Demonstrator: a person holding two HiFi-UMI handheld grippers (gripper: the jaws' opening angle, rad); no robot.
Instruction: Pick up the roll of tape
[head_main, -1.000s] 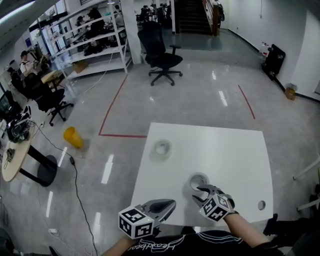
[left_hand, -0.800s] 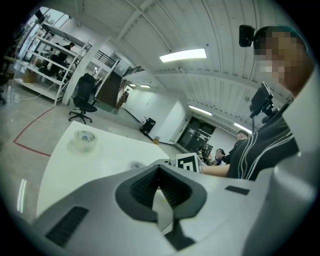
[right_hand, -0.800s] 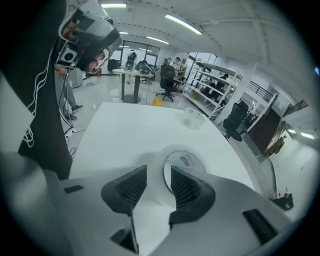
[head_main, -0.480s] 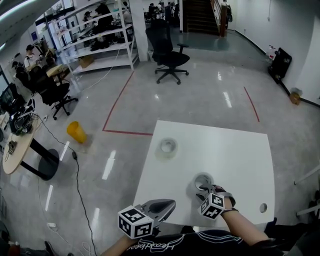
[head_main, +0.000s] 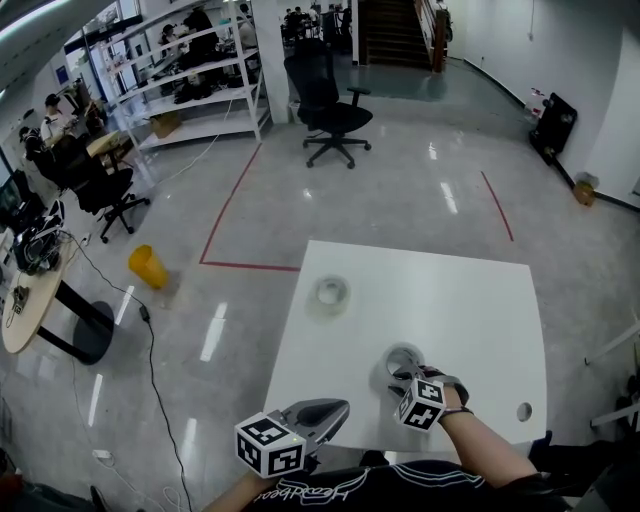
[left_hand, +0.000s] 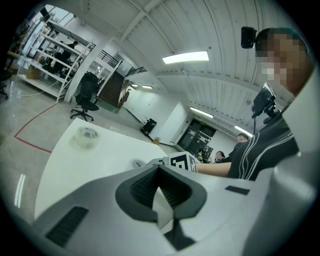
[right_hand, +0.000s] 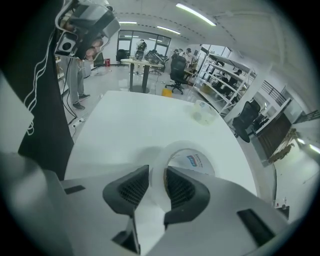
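Head view: a white counter (head_main: 470, 300) is seen from above, with the tape (head_main: 402, 358) lying flat toward 6 o'clock of its middle. A second roll (head_main: 329, 293) lies well apart, at 10 o'clock of the tape. The right gripper (head_main: 403, 378) is pointed steeply down at the tape from 6 o'clock, its marker cube just behind it. The left gripper (head_main: 335, 408) is held over the counter's near edge, at 8 o'clock of the tape and apart from it. A small hole (head_main: 523, 411) is seen in the counter at 4 o'clock of the tape. On the floor, a chair (head_main: 325, 100) stands at 12 o'clock beyond the counter and a yellow bin (head_main: 147, 268) lies at 9 o'clock.

In the right gripper view, the tape's wall is seen standing between the jaws, one jaw inside the ring and the other outside. The jaws are closing on that wall; the pads are just beside it, and a firm press is not yet shown. The tape rests on the counter.

In the left gripper view, the jaws are brought together at their tips, and nothing is held between them.
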